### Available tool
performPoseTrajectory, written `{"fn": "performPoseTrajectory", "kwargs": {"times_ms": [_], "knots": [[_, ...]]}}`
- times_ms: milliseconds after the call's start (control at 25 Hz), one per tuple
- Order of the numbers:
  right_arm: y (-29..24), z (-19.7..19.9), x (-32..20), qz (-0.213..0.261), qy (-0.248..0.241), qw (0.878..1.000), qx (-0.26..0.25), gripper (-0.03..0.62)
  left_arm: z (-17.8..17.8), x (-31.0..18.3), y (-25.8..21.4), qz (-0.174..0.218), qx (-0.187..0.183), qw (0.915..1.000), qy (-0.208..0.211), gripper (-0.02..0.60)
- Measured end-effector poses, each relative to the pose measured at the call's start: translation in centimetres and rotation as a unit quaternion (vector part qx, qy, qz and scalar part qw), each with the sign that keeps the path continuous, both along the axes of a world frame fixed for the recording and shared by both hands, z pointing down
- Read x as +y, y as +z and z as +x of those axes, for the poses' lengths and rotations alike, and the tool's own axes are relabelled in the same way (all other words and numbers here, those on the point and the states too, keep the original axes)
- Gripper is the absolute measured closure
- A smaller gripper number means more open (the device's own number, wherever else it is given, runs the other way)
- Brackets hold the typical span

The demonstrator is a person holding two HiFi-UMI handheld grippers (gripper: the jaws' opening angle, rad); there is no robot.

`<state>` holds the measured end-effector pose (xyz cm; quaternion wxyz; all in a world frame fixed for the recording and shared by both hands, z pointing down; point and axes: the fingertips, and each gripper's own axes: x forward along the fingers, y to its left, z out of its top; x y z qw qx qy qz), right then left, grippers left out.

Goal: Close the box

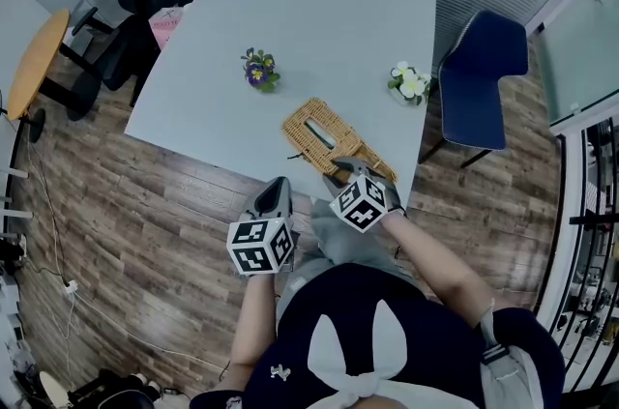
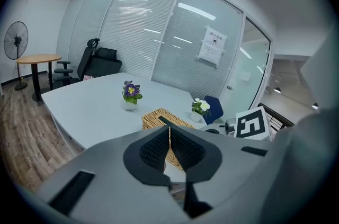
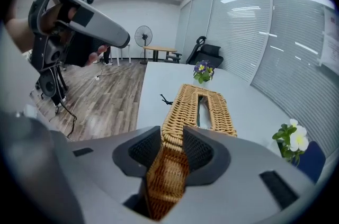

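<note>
Holding the near end of the tan woven wicker box (image 3: 185, 106) at the pale grey table's (image 1: 319, 20) near edge, your right gripper (image 3: 172, 150) pinches it. The lid looks down, though the seam's hidden. Your left gripper (image 2: 169, 146) hangs closed, empty. Letting go remains.

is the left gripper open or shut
Shut. In the left gripper view the left gripper has its jaws together with nothing between them; the wicker box lies beyond on the table.
</note>
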<state>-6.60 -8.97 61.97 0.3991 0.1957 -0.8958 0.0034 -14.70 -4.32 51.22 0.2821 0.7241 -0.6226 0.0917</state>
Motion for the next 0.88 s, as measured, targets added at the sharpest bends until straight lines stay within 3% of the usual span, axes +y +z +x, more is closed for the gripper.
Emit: {"fn": "performPoseTrajectory", "kwargs": {"times_ms": [240, 680, 880], "knots": [[-0.7, 0.2, 0.4, -0.075, 0.035, 0.996, -0.038, 0.436, 0.0, -0.3, -0.5, 0.006, 0.000, 1.0000, 0.000, 0.555], [-5.5, 0.4, 0.6, -0.067, 0.070, 0.988, -0.116, 0.484, 0.4, -0.7, -1.4, 0.021, -0.001, 0.9998, 0.004, 0.555], [-8.2, 0.5, 0.4, -0.045, 0.094, 0.982, -0.157, 0.588, 1.1, -0.6, -1.9, 0.030, -0.003, 0.9994, 0.019, 0.555]]}}
